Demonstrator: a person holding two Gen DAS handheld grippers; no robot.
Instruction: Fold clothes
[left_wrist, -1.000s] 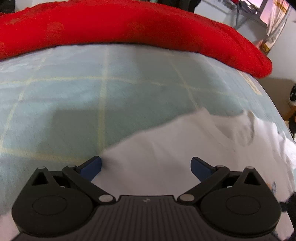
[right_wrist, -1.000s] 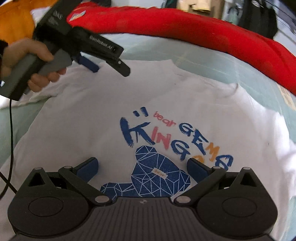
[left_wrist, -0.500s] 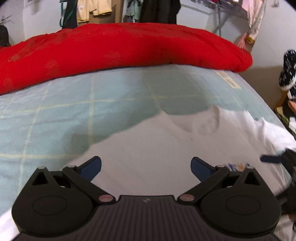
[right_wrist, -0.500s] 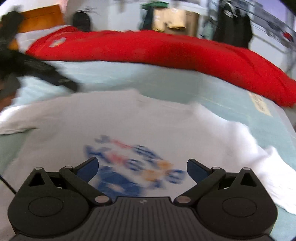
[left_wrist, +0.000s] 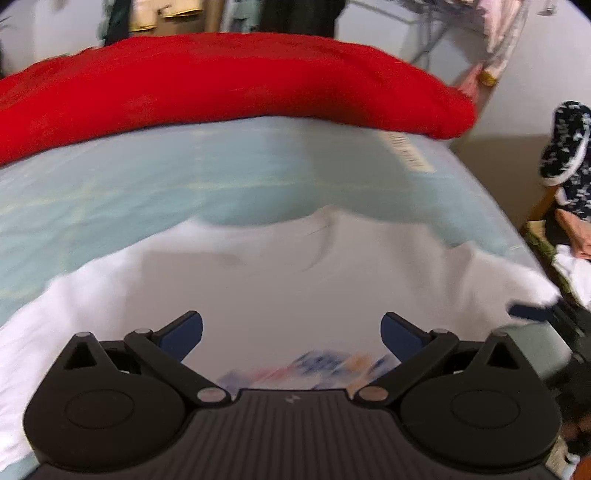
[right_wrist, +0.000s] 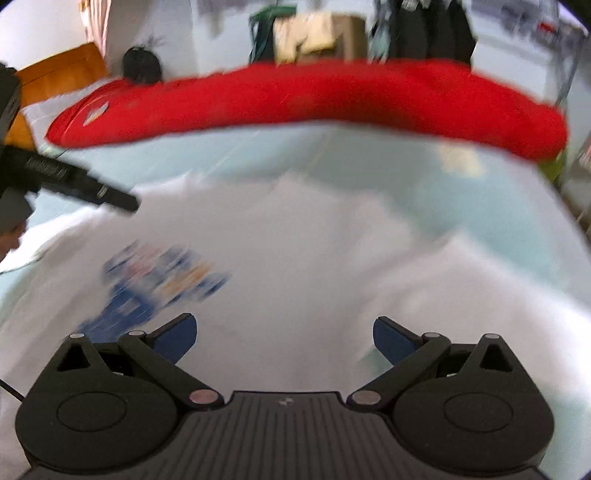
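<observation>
A white T-shirt (left_wrist: 295, 280) with a blue and orange print (right_wrist: 162, 273) lies flat, front up, on a pale green bed sheet (left_wrist: 184, 184). Its neckline (left_wrist: 321, 240) points toward the far side. My left gripper (left_wrist: 291, 332) is open and empty above the shirt's chest. My right gripper (right_wrist: 284, 332) is open and empty above the shirt's right part, near the sleeve (right_wrist: 480, 266). The left gripper also shows at the left edge of the right wrist view (right_wrist: 110, 197). Both views are blurred by motion.
A long red blanket (left_wrist: 221, 81) lies across the far side of the bed, also in the right wrist view (right_wrist: 314, 99). The bed's right edge (left_wrist: 517, 236) drops to the floor. A person in dark patterned clothing (left_wrist: 569, 147) sits at the right. Hanging clothes stand behind.
Both grippers have swung to the right over the shirt. The left now looks at the neckline and chest, the right at the right sleeve side. Both stay open.
</observation>
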